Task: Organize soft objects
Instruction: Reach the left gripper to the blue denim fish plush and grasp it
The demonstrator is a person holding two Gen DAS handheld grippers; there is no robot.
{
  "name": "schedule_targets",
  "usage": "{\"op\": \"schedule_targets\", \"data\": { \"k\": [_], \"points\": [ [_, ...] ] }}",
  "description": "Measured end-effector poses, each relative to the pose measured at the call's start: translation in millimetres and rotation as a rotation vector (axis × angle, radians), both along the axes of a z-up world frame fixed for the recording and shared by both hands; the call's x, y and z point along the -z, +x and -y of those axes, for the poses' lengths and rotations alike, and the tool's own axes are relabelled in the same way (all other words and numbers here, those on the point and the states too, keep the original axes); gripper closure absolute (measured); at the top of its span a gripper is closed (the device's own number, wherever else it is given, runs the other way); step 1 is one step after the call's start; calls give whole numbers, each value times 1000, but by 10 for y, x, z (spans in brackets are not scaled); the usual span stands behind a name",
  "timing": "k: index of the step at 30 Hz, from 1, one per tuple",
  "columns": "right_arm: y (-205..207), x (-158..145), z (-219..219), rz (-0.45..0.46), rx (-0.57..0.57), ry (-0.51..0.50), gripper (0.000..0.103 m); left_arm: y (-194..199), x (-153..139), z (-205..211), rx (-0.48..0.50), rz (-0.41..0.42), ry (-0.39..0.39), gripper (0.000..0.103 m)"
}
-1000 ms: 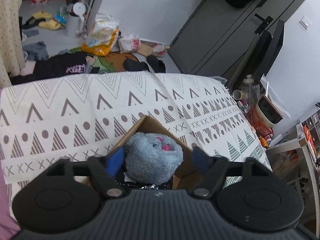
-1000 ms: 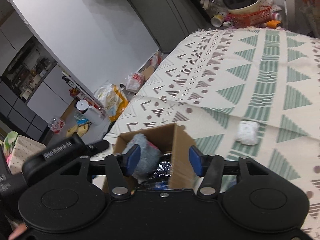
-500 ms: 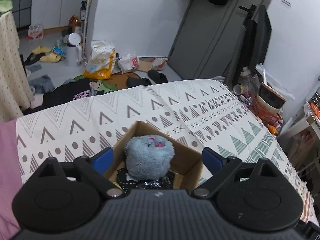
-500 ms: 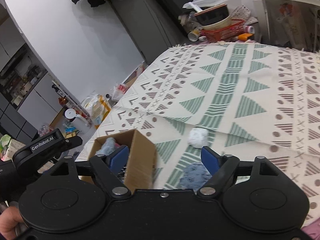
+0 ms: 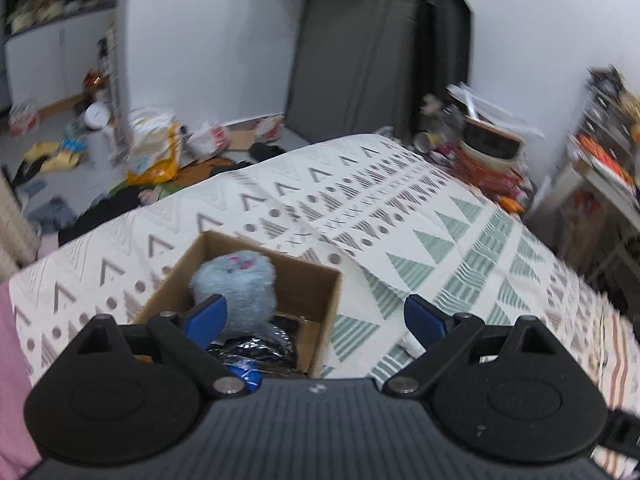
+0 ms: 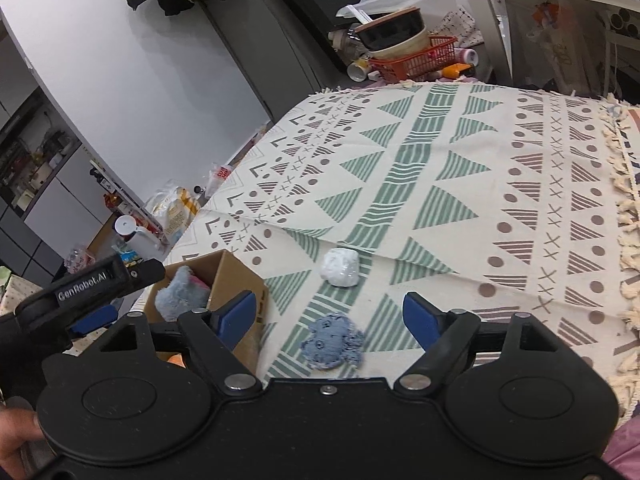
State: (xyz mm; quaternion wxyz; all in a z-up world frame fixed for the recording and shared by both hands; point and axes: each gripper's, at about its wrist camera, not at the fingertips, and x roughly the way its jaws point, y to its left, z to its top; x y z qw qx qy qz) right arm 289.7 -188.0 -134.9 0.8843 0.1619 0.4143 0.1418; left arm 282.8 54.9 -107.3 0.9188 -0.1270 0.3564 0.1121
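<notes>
A cardboard box [image 5: 320, 300] stands on the patterned blanket and holds a fluffy grey-blue plush [image 5: 236, 284] on top of dark shiny packaging. My left gripper [image 5: 316, 316] is open and empty above the box's near right corner. In the right wrist view the box [image 6: 236, 276] and the plush [image 6: 176, 292] are at the lower left. My right gripper [image 6: 332, 316] is open and empty above a small blue knitted item [image 6: 332, 340]. A white soft ball [image 6: 340, 268] lies just beyond it on the blanket.
The blanket [image 6: 460, 184] covers a bed, with a fringed edge [image 6: 624, 208] on the right. A red basket with bowls [image 6: 408, 56] stands past the far end. Bags and clothes litter the floor [image 5: 152, 148] to the left. The left gripper's body [image 6: 92, 284] shows beside the box.
Both grippers have opened wider and pulled back and to the right from the box. The plush stays in the box. The blue knitted item and the white ball have come into the right view.
</notes>
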Motion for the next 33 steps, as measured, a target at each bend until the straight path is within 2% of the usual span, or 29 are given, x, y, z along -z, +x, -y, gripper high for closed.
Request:
{"op": "schedule_targets", "data": {
  "k": [8, 13, 17, 29, 33],
  "points": [
    [116, 49, 198, -37, 17, 10, 23, 47, 144, 249, 71, -44, 12, 9],
    [161, 183, 321, -61, 38, 60, 23, 74, 272, 463, 136, -81, 7, 9],
    [195, 313, 419, -88, 65, 105, 23, 130, 438, 603, 178, -144, -8, 9],
    [432, 698, 550, -132, 84, 194, 24, 369, 804, 808, 189, -238, 2, 13],
    [537, 810, 549, -139, 73, 199, 26, 448, 947, 872, 191, -278, 15, 20]
  ]
}}
